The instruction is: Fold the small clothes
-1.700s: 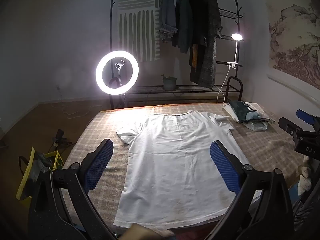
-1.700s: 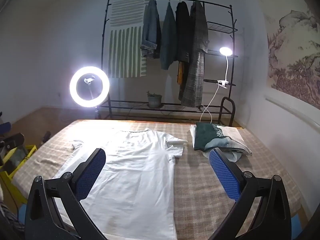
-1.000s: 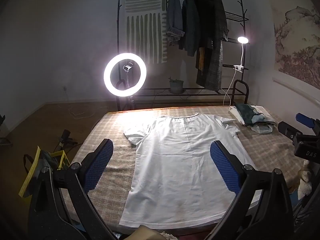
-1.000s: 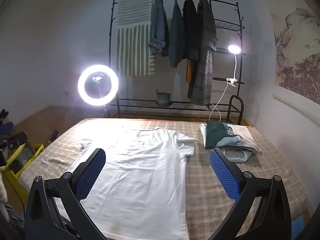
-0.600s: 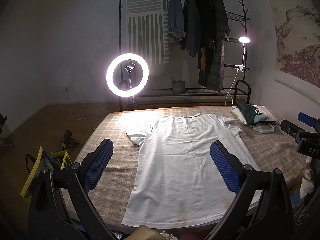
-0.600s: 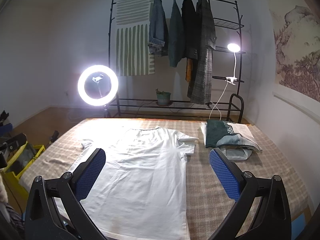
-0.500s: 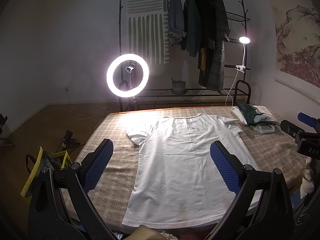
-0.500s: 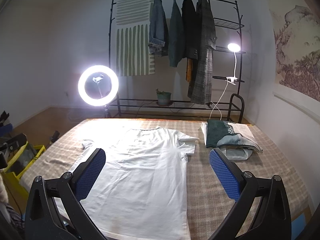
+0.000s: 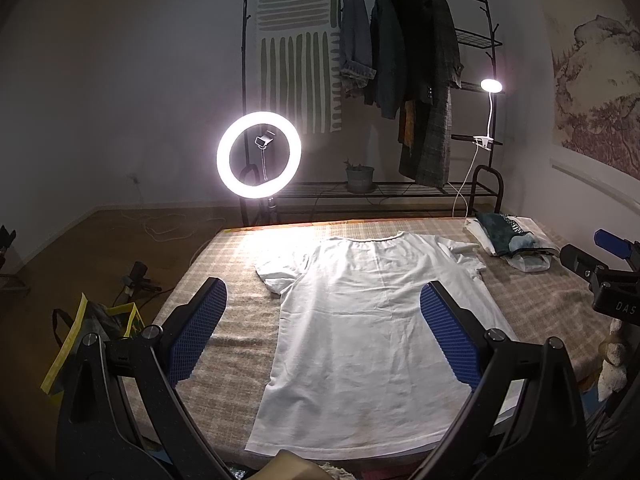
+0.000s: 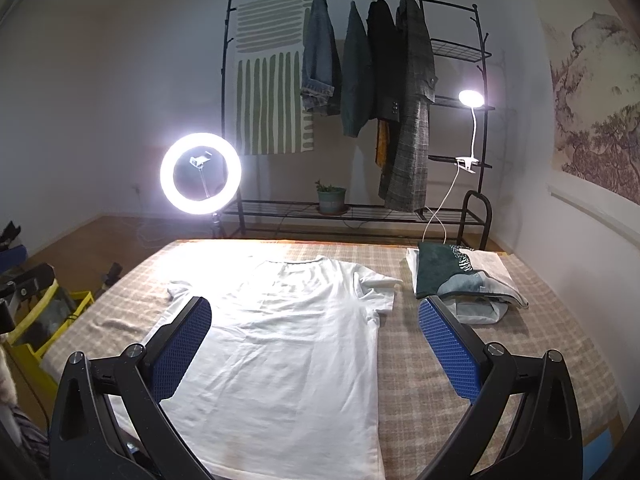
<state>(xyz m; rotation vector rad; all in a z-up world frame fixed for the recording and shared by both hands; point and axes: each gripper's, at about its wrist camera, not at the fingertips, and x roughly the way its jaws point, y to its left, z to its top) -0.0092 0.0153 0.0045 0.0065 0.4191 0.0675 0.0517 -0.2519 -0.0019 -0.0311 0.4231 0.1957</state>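
White t-shirt flat as before, both grippers' fingers still wide apart, empty.

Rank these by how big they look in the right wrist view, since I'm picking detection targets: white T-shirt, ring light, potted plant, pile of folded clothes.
1. white T-shirt
2. pile of folded clothes
3. ring light, close to the pile and farther from the camera, so unsure
4. potted plant

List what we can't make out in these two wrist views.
- White T-shirt hem: the left wrist view hides one corner behind the left tool finger.
- Same T-shirt: near hem cut off by the right wrist frame edge.
- Folded pile: item count unclear, layers overlap.
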